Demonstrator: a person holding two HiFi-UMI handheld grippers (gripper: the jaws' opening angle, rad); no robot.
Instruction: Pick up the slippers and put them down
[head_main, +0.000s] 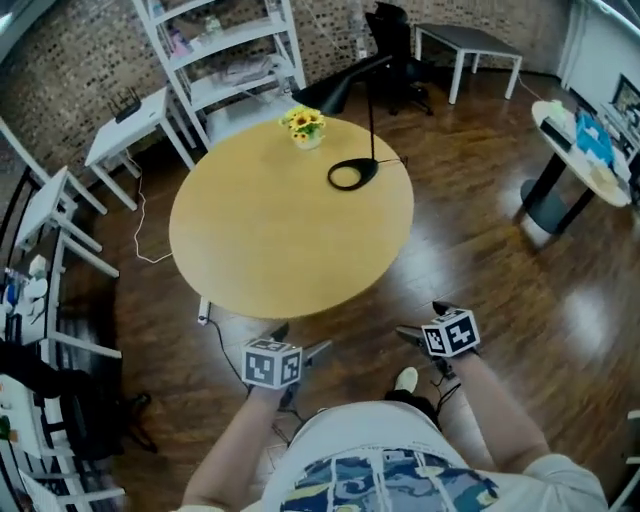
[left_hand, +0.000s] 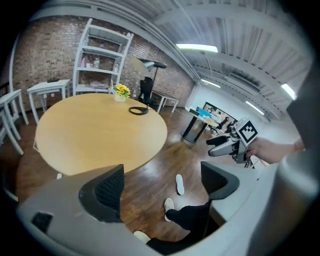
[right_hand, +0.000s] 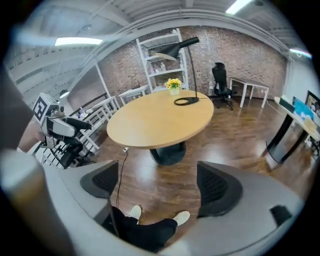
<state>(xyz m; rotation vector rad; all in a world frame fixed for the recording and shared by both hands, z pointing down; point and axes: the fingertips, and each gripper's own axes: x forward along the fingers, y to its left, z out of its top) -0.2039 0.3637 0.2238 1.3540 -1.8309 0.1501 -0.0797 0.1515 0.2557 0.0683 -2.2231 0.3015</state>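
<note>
A white slipper (head_main: 406, 380) shows by my black trouser leg on the wood floor, below the table's near edge. In the left gripper view one white slipper (left_hand: 179, 184) lies on the floor between the jaws, and a second slipper (left_hand: 169, 205) sits at the end of the black leg. The right gripper view shows two white slippers (right_hand: 135, 212) (right_hand: 182, 217) by the same leg. My left gripper (head_main: 300, 340) (left_hand: 162, 187) is open and holds nothing. My right gripper (head_main: 425, 322) (right_hand: 160, 185) is also open with nothing between its jaws. Both hover well above the floor.
A round wooden table (head_main: 250, 250) on a dark pedestal (right_hand: 167, 152) stands just ahead, bearing a flower pot (head_main: 305, 127) and a black lamp base (head_main: 352, 174). A white cable (head_main: 215, 335) trails beneath it. White shelving (head_main: 225, 60) and white racks (head_main: 40, 300) stand left; a side table (head_main: 585, 165) stands right.
</note>
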